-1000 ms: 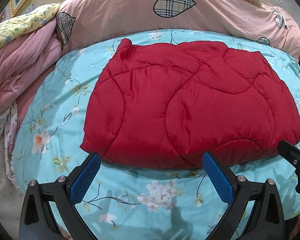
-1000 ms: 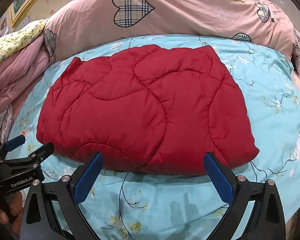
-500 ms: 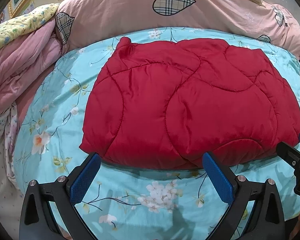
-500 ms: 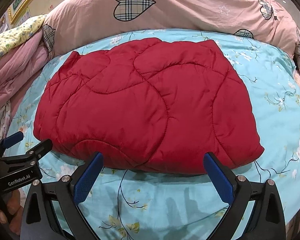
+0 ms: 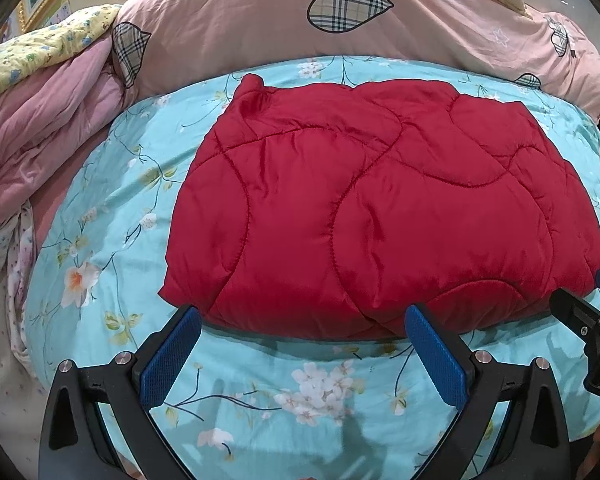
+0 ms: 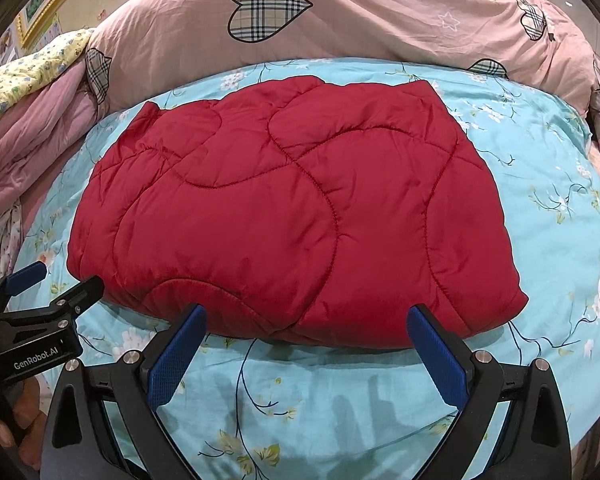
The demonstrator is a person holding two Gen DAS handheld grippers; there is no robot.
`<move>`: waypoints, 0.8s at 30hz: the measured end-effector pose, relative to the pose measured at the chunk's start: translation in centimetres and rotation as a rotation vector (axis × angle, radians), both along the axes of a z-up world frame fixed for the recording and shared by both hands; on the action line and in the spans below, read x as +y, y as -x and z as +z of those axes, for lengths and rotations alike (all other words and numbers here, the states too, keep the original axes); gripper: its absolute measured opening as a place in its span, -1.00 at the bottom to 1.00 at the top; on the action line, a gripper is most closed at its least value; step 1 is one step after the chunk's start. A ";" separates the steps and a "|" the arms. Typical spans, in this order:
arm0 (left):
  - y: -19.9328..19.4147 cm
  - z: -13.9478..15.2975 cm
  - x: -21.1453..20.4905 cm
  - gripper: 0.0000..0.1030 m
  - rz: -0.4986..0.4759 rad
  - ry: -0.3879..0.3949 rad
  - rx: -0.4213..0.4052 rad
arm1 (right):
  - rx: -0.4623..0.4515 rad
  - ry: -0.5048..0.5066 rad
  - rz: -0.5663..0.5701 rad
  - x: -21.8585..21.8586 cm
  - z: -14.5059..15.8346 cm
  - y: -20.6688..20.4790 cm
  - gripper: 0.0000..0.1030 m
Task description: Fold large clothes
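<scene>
The red quilted jacket (image 5: 380, 216) lies on the bed (image 5: 112, 216) as a seemingly finished folded bundle, both the left gripper (image 5: 300, 350) and right gripper (image 6: 306, 350) spread empty before its near edge.

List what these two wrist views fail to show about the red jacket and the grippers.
- Red quilted jacket: sleeves, zip and collar unseen in both views; only the padded top layer shows.
- Its underside: hidden against the floral sheet.
- Right gripper in the left wrist view: cut off by the right edge.
- Left gripper in the right wrist view: cut off by the left edge.
</scene>
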State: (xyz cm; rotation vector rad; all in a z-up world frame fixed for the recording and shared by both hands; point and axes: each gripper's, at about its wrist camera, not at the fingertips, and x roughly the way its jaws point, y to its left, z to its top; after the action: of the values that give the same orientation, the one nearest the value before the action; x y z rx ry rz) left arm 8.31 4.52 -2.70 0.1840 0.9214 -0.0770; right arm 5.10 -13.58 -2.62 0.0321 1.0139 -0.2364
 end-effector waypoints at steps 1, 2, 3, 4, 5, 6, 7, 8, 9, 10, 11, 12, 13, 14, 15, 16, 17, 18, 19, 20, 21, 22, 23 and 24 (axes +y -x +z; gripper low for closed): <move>0.0 0.0 0.0 0.99 -0.001 0.000 0.000 | 0.000 -0.001 -0.002 0.0 0.0 0.0 0.95; 0.0 0.0 0.0 0.99 -0.002 0.000 0.000 | 0.001 -0.002 -0.002 0.0 -0.1 0.0 0.95; 0.0 0.0 0.0 0.99 -0.002 0.000 0.000 | 0.001 -0.004 -0.003 0.0 -0.1 0.0 0.95; 0.0 0.0 0.0 0.99 -0.002 0.000 -0.001 | 0.001 -0.004 -0.003 0.0 -0.1 0.1 0.95; 0.0 0.0 0.0 0.99 -0.001 0.002 -0.002 | 0.001 -0.004 -0.003 -0.1 -0.1 0.1 0.95; 0.0 0.0 0.0 0.99 0.000 0.002 -0.003 | 0.002 -0.004 -0.002 -0.1 -0.1 0.1 0.95; 0.1 0.1 0.0 0.99 0.001 0.003 -0.003 | 0.002 -0.004 -0.002 -0.1 -0.1 0.1 0.95; 0.1 0.1 0.0 0.99 0.000 0.003 -0.004 | 0.002 -0.005 -0.003 -0.1 -0.1 0.1 0.95; 0.1 0.1 0.0 0.99 0.001 0.003 -0.004 | 0.002 -0.006 -0.003 -0.1 -0.1 0.1 0.95; 0.1 0.1 0.0 0.99 0.001 0.002 -0.004 | 0.002 -0.005 -0.003 -0.1 -0.1 0.1 0.95; 0.1 0.1 0.0 0.99 0.000 0.003 -0.004 | 0.003 -0.005 -0.004 -0.1 -0.1 0.1 0.95; 0.1 0.0 0.0 0.99 0.000 0.003 -0.003 | 0.004 -0.005 -0.005 0.0 -0.2 0.1 0.95; 0.1 0.1 0.0 0.99 0.001 0.003 -0.003 | 0.004 -0.005 -0.004 0.0 -0.2 0.1 0.95; 0.1 0.1 0.0 0.99 0.000 0.003 -0.004 | 0.004 -0.005 -0.004 0.0 -0.2 0.1 0.95; 0.1 0.1 0.0 0.99 -0.001 0.002 -0.004 | 0.004 -0.005 -0.004 -0.1 -0.2 0.1 0.95; 0.1 0.1 0.0 0.99 0.000 0.003 -0.003 | 0.003 -0.005 -0.004 -0.1 -0.2 0.1 0.95; 0.1 0.1 0.0 0.99 0.001 0.004 -0.003 | 0.003 -0.005 -0.003 -0.1 -0.2 0.1 0.95; 0.1 0.1 0.1 0.99 0.001 0.004 -0.003 | 0.003 -0.007 -0.003 -0.1 -0.2 0.1 0.95; 0.1 0.1 0.1 0.99 0.000 0.004 -0.004 | 0.004 -0.008 -0.003 -0.1 -0.3 0.1 0.95; 0.1 0.1 0.1 0.99 0.000 0.004 -0.003 | 0.004 -0.009 -0.004 -0.1 -0.3 0.1 0.95; 0.1 0.1 0.1 0.99 0.000 0.005 -0.004 | 0.005 -0.010 -0.003 -0.1 -0.3 0.1 0.95; 0.1 0.1 0.1 0.99 -0.001 0.006 -0.004 | 0.006 -0.012 -0.003 -0.1 -0.3 0.1 0.95; 0.2 0.2 0.1 0.99 -0.001 0.005 -0.005 | 0.006 -0.013 -0.003 -0.1 -0.3 0.1 0.95; 0.2 0.2 0.1 0.99 -0.002 0.005 -0.005 | 0.005 -0.013 -0.003 -0.1 -0.3 0.1 0.95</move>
State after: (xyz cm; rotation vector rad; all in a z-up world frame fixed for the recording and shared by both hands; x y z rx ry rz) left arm 8.15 4.60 -2.54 0.1803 0.9164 -0.0803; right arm 5.03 -13.65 -2.91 0.0448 1.0208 -0.2323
